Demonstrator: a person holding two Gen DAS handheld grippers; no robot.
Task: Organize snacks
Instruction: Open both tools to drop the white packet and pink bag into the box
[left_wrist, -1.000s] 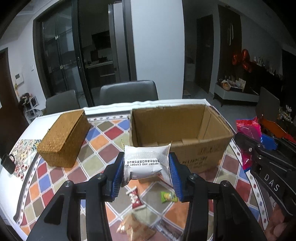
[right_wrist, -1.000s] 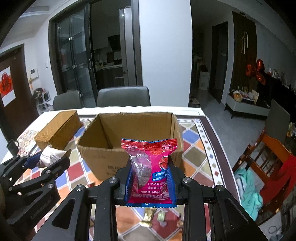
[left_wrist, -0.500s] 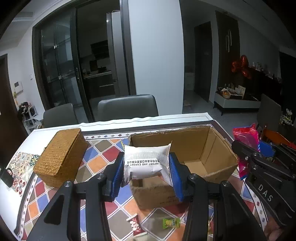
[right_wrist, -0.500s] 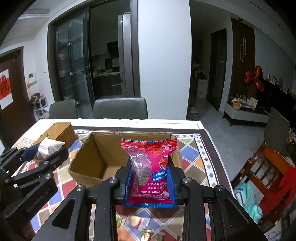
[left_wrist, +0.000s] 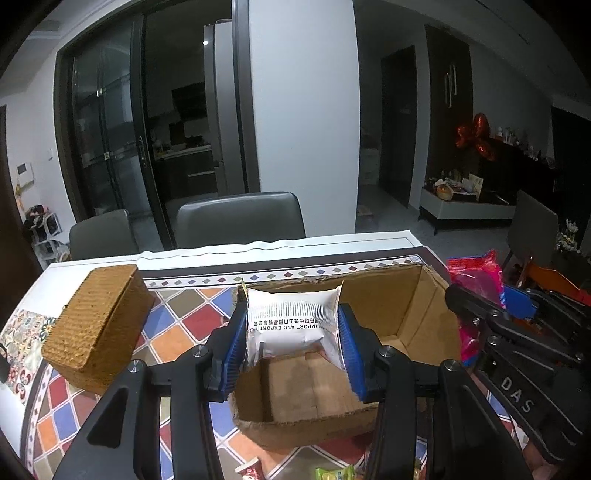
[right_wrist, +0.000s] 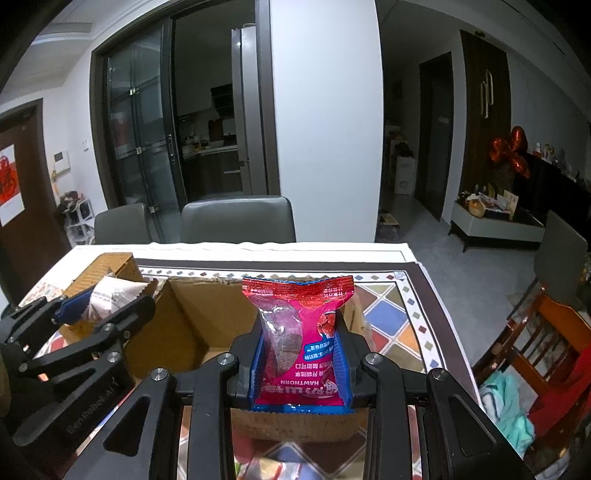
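Note:
My left gripper (left_wrist: 291, 332) is shut on a white snack packet (left_wrist: 291, 326) and holds it over the open cardboard box (left_wrist: 424, 306), above the box's left side. My right gripper (right_wrist: 301, 350) is shut on a pink hawthorn snack packet (right_wrist: 303, 332) and holds it over the near edge of the same box (right_wrist: 192, 325). Each gripper shows in the other's view: the right one (left_wrist: 491, 306) at the box's right, the left one (right_wrist: 103, 302) at its left. The box floor in view is bare.
A woven wicker box (left_wrist: 96, 325) sits left of the cardboard box on the patterned tablecloth (left_wrist: 184, 325). Loose small snacks (left_wrist: 332, 472) lie on the table in front of the box. Two grey chairs (left_wrist: 240, 218) stand behind the table; a wooden chair (right_wrist: 535, 343) is at right.
Both grippers have moved forward and up with their packets; they now hang over the cardboard box, which looks nearer and lower in both views.

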